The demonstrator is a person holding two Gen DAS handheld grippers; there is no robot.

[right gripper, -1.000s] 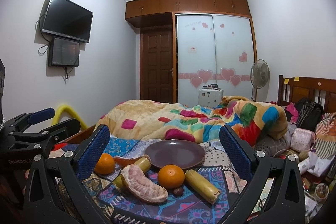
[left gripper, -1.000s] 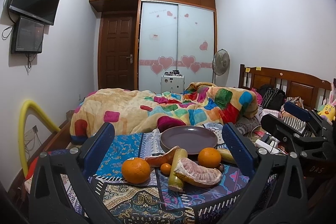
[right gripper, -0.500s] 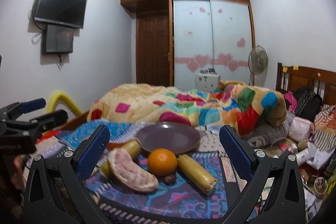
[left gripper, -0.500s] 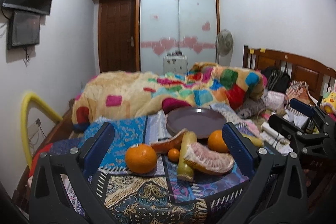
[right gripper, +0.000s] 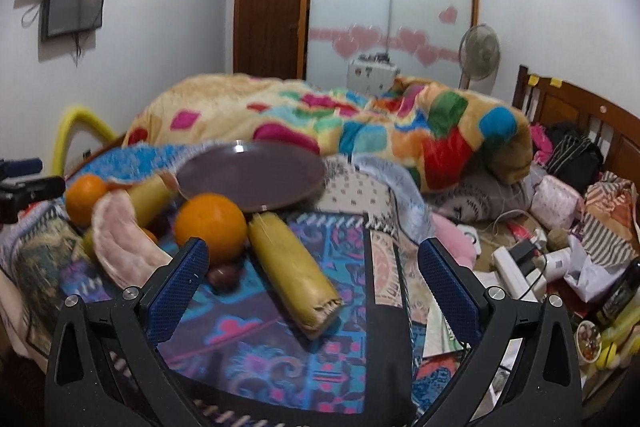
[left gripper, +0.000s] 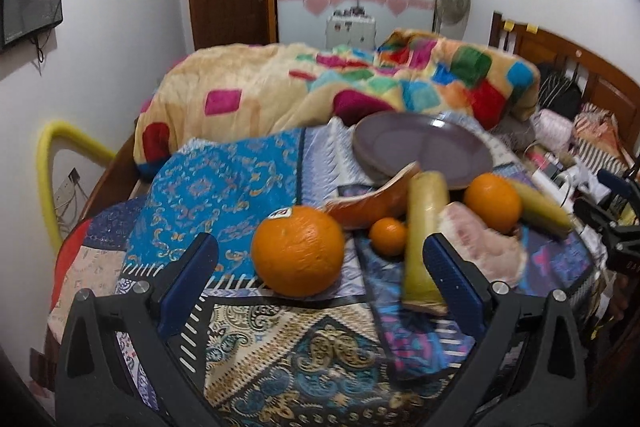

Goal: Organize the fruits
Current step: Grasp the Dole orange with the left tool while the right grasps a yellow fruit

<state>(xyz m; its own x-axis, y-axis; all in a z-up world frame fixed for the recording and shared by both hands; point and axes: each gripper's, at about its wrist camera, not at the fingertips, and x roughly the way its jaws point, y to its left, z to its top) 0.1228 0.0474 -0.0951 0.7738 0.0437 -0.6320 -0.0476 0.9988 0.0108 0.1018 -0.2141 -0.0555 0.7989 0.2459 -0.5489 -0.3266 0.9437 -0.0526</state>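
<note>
A purple plate (left gripper: 424, 147) (right gripper: 256, 175) lies on the patterned cloth with fruit in front of it. In the left wrist view a big orange (left gripper: 298, 257) sits between the fingers of my open, empty left gripper (left gripper: 320, 275). Beyond lie a small tangerine (left gripper: 387, 235), a yellow-green stalk piece (left gripper: 422, 239), a peeled pomelo segment (left gripper: 480, 247), a peel slice (left gripper: 372, 203) and a second orange (left gripper: 492, 203). My open, empty right gripper (right gripper: 316, 279) hovers over another stalk piece (right gripper: 292, 271), beside that orange (right gripper: 210, 227), the pomelo (right gripper: 120, 247) and a small dark fruit (right gripper: 224, 275).
A colourful quilt (left gripper: 340, 91) is heaped behind the plate. Clutter with a power strip (right gripper: 516, 271), bags and bottles lies at the right near the wooden headboard (right gripper: 580, 115). A yellow tube (left gripper: 48, 179) stands at the left wall.
Both grippers have moved forward and down toward the fruit; the big orange now sits between the left fingers and the stalk piece between the right fingers. Both stay open.
</note>
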